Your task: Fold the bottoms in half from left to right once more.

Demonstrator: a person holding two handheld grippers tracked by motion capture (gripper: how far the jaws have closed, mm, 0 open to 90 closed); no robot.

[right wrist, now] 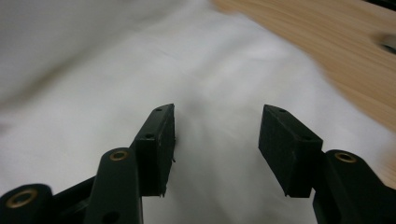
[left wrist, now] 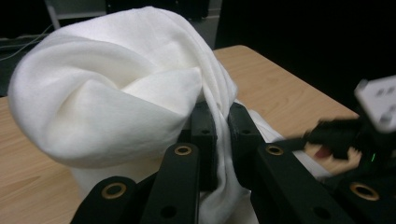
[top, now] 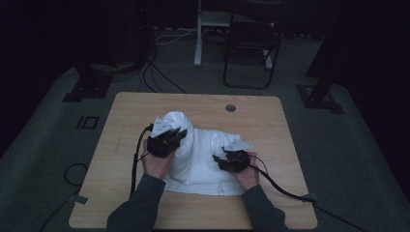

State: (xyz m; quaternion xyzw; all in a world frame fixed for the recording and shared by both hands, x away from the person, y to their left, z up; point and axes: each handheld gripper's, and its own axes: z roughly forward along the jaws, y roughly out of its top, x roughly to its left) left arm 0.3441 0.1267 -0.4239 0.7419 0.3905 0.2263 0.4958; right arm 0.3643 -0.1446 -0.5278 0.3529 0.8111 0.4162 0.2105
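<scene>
A white cloth (top: 203, 157) lies on the wooden table (top: 125, 121), a little toward the person's side of the middle; it is rumpled, and one part of it is lifted into a rounded bulge at the left. The left gripper (top: 170, 135) has its jaws nearly closed and pinches a fold of this cloth between them; I judge that the bulge stands up because the pinched fold is raised and the fabric hangs down from it. The right gripper (top: 226, 157) is over the flat part of the cloth, with its jaws about half open and nothing between the pads; it seems ready to take a second hold, so that the cloth can be spread or folded with both hands.

The left gripper view shows what the high view cannot: the cloth (left wrist: 116, 88) runs down between the two pads (left wrist: 204, 135) as a thin pleat, and a loose corner curls over them; farther off at the right of this view the other hand with its gripper (left wrist: 373, 116) is seen. In the right gripper view the pads (right wrist: 159, 140) stand apart above smooth cloth (right wrist: 219, 84), not pressing it; a strip of bare table (right wrist: 345, 56) shows at the upper right.
</scene>
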